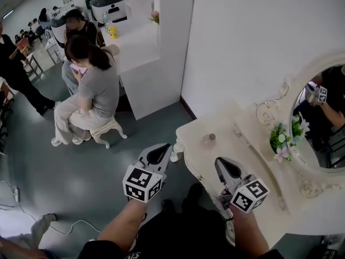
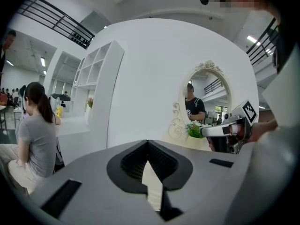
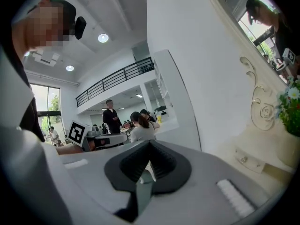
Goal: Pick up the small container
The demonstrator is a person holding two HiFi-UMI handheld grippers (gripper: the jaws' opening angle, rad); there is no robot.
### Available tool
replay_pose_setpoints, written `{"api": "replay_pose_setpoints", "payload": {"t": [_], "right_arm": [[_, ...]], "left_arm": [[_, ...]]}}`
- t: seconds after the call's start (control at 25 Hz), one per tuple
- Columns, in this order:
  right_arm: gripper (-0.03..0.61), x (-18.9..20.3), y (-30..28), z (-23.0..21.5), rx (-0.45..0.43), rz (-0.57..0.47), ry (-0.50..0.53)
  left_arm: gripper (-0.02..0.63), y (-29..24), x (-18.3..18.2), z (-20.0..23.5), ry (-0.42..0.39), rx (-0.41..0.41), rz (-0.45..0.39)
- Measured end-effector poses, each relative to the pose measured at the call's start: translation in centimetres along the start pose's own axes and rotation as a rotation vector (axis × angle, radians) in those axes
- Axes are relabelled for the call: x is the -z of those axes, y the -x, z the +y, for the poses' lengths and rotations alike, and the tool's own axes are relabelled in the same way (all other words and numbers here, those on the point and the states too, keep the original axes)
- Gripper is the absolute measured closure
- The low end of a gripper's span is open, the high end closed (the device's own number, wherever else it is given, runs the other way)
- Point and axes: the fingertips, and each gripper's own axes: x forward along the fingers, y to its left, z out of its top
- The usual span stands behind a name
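Surface: a white dressing table (image 1: 253, 161) with carved edges, set against a plain white wall (image 1: 242, 36); an oval mirror (image 1: 323, 117) in an ornate frame stands at its back.
Small container (image 1: 209, 140): upright on the bare tabletop near the left end, ahead of both grippers and touched by neither; it looks like a clear jar with a darker lid, though it is too small to be sure.
Flowers (image 1: 283, 139): a small bunch just in front of the mirror frame, well right of the container.
Left gripper (image 1: 161, 153): held off the table's left edge, over the floor; jaws pressed together with nothing between them.
Right gripper (image 1: 223, 165): over the table's near edge; jaws also together and empty.
Room: a grey floor (image 1: 64, 171), a white shelf unit (image 1: 145, 63) to the left of the wall, and a person (image 1: 91, 96) seated on a pale stool (image 1: 105, 129) facing away.
Background: more people at the far left end of the hall.
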Motion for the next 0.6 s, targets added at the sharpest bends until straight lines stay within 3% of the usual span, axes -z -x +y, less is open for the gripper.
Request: {"api": "replay_pose_setpoints", "payload": {"t": [0.36, 0.6], "right_arm": [[0.568, -0.3, -1.0, -6.7, 0.034, 0.003, -0.052], [0.568, -0.2, -1.3, -10.0, 0.053, 0.012, -0.085]], "left_arm": [[0.599, -8.0, 0.7, -2.2, 0.011, 0.109, 0.052], [0.495, -13.1, 2.5, -3.8, 0.044, 0.188, 0.085]]}}
